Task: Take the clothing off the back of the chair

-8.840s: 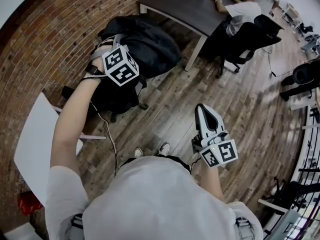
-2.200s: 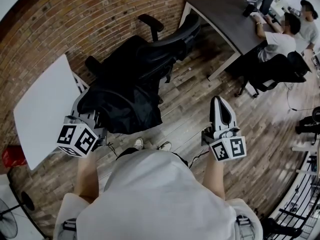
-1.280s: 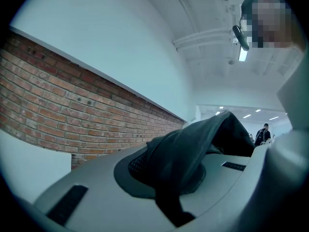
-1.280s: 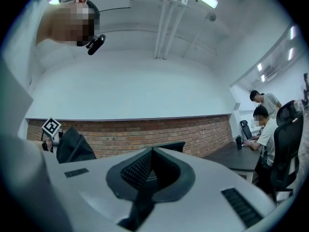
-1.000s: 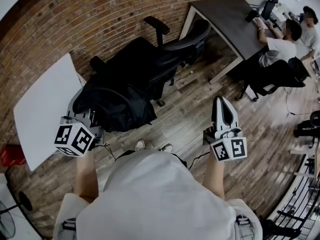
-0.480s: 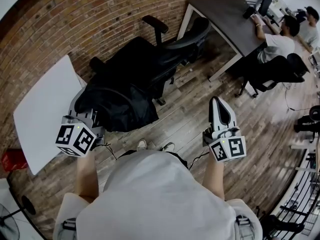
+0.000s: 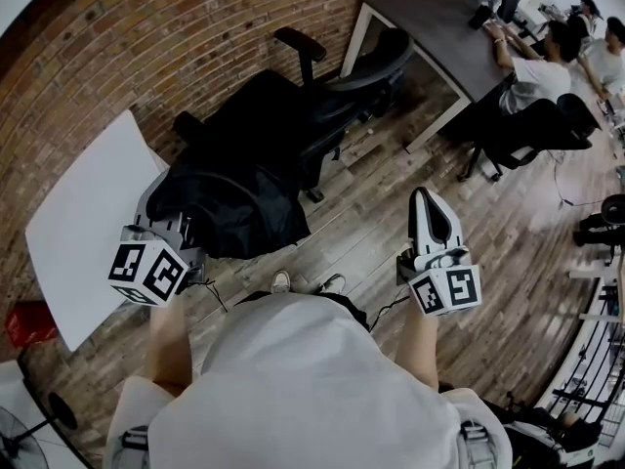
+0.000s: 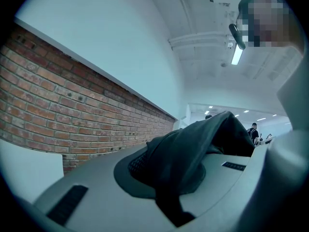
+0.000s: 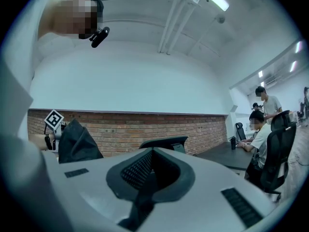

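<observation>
The left gripper (image 7: pixel 166 225) is pressed together on a fold of the black clothing (image 7: pixel 229 198). The clothing hangs just ahead of its jaws and stretches away toward the chair (image 7: pixel 342 76). The right gripper (image 7: pixel 427 203), closed on nothing, is well apart from the cloth

One black cloth garment (image 7: pixel 234 198) at ten o'clock. Two black office chairs: first chair (image 7: pixel 376 62) at twelve, second chair (image 7: pixel 532 125) at two. Two surfaces: white surface (image 7: pixel 78 228) at nine, dark grey surface (image 7: pixel 430 13) at one. Two people (image 7: pixel 542 57) at two.
</observation>
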The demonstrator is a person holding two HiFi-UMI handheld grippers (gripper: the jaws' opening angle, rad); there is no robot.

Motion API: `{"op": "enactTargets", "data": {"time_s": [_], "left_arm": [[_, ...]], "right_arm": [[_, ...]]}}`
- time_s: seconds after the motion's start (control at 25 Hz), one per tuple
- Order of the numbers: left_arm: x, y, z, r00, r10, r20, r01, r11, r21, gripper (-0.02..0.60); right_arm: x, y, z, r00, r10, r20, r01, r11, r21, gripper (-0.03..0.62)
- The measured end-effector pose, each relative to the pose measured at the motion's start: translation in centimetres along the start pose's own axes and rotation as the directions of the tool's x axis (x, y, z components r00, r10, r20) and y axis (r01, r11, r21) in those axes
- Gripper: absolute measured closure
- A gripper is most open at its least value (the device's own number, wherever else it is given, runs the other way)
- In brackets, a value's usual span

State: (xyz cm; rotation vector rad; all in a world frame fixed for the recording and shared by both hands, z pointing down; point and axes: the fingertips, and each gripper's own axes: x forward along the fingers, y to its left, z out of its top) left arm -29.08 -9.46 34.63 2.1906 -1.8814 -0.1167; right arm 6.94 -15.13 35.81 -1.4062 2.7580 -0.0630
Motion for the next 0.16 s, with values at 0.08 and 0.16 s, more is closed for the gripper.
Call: {"op": "enactTargets", "data": {"time_s": [0.08,0.16], "left_arm": [[-0.01,0.33,-0.15,1.000,-0.005,-0.001,0.005,1.000,-0.001,0.545],[-0.04,0.64,-0.37,1.000,-0.008,-0.003,0.008,1.000,-0.002,0.545]], "right_arm": [[0.00,0.39,-0.24,1.000,-0.004,-0.003,0.004,1.000,-0.002,0.574],[-0.01,0.75,-0.47,1.000,-0.008,-0.006,0.007,1.000,-0.004,0.574]]}}
